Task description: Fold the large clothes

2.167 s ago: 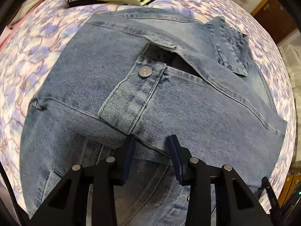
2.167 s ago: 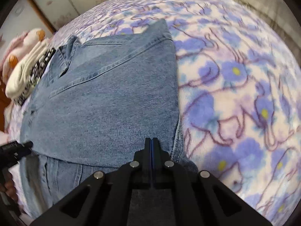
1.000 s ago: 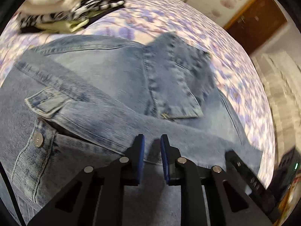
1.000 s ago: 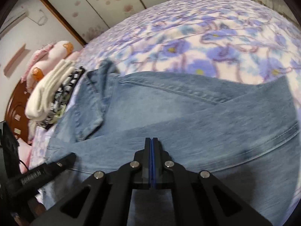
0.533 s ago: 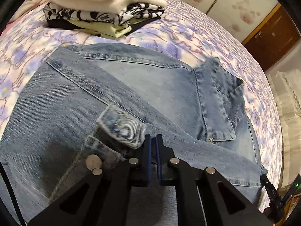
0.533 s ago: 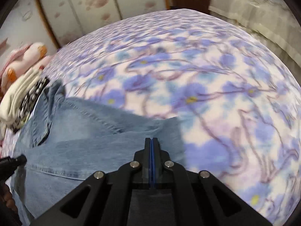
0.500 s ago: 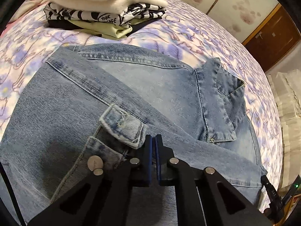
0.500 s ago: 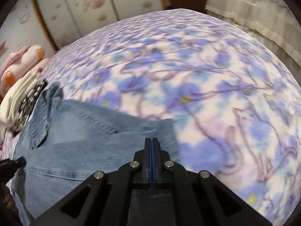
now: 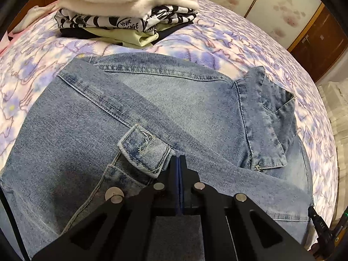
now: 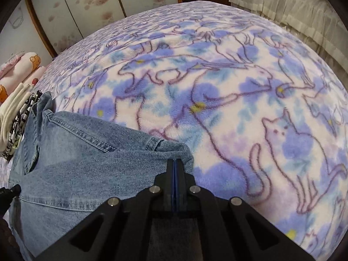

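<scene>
Two grippers: both over one denim jacket (image 9: 134,117), each with jaws pressed together.
Left gripper (image 9: 178,163): blue pads meet with no gap between them; tips sit at the jacket's fabric beside a cuff tab (image 9: 144,150). Whether denim is pinched between the pads cannot be told.
Right gripper (image 10: 175,166): pads closed flush; tips at the rounded corner of the jacket's right edge, where the denim bunches around them. A pinch of fabric looks likely but is hidden by the jaws.
Jacket position: lying folded on a fleece blanket (image 10: 239,87) printed with purple cats and blue flowers; the jacket occupies the lower left of the right wrist view.
Collar (image 9: 265,117): lies flat at the far right of the jacket, in the left wrist view.
Metal button (image 9: 113,193): on the cuff band, just left of the left gripper's frame.
Clothes stack (image 9: 130,13): folded, beyond the jacket and apart from it; white fluffy piece on top, black-and-white print below, pale green under that.
Background: sliding doors (image 10: 91,6) with a floral pattern.
</scene>
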Motion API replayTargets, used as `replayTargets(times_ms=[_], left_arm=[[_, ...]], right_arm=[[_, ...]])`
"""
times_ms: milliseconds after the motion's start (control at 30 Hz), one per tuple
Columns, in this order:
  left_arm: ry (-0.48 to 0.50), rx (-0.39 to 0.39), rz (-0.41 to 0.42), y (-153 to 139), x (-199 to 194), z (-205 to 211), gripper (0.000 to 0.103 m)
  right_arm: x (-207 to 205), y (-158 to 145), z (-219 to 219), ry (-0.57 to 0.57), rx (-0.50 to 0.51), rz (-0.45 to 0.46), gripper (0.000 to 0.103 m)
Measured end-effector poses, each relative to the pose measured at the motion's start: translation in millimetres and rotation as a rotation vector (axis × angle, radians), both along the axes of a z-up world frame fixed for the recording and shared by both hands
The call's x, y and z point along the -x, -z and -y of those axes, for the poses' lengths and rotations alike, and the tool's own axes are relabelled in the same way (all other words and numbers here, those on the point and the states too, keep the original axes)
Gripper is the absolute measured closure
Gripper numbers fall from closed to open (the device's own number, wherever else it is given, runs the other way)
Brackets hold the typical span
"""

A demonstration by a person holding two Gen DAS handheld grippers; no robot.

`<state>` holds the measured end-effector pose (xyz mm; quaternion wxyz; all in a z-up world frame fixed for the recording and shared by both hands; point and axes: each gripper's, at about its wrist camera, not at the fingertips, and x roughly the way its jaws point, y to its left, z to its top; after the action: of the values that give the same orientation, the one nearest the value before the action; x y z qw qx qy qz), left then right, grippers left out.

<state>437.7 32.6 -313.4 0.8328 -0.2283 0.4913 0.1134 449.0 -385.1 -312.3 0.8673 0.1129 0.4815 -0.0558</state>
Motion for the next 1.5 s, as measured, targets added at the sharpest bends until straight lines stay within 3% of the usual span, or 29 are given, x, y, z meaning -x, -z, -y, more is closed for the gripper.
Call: replayTargets(times_ms=[100,200,300,400,500,633,800,900,1033,1133,1200,1367,1500], left_arm=[[-0.025,0.058,0.006,4.1,1.1,-7.8,0.102],[-0.076,0.201,0.018,10.1,6.0,-25.6,0.102],[-0.073,0.262,0.011,8.8,9.6,-34.1,0.102],[-0.016,0.206,0.007,-1.2,11.1,-30.8,0.102],[0.071,0.079,0.031,-17.0,12.4,-19.2,0.102],[0.11,0.024,0.021,-22.3,7.9,-14.5,0.101],[0.064,0.108,0.041,-21.1,11.3,-27.1,0.101],[0.033,0.003,0.051,-28.8,18.5,-35.1,0.095],[0.021,0.098,-0.01,-9.5,17.9,-57.8,0.092],[0.008,0.08,-0.046,-6.3,20.0,-68.8,0.092],[0.033,0.089,-0.04,-10.6,24.3,-69.8,0.091],[0.162,0.027,-0.032,-26.9,51.2,-64.4,0.068],[0.229,-0.004,-0.085,-30.4,76.9,-67.1,0.068]], right_arm=[[-0.5,2.2,1.4,0.005,-0.014,-0.008,0.103],[-2.2,2.8,-1.7,0.005,0.006,-0.015,0.103],[-2.6,2.4,-3.1,0.006,0.02,-0.013,0.103],[-1.7,2.0,-2.1,0.011,0.014,-0.007,0.103],[-1.2,-0.6,-5.9,0.01,0.04,-0.007,0.103],[1.8,-8.3,-16.9,0.011,0.11,-0.01,0.103],[11.2,-16.9,-16.8,0.041,0.088,-0.008,0.103],[20.7,-23.3,-21.5,0.025,0.107,-0.008,0.103],[35.9,-28.7,-27.0,0.026,0.133,-0.045,0.103],[59.9,-30.9,-27.0,0.067,0.094,-0.074,0.103],[77.6,-36.5,-29.6,0.097,0.098,-0.061,0.103],[132.2,-53.6,-46.0,0.153,0.087,-0.051,0.103],[178.0,-59.5,-63.9,0.213,0.077,-0.064,0.103]])
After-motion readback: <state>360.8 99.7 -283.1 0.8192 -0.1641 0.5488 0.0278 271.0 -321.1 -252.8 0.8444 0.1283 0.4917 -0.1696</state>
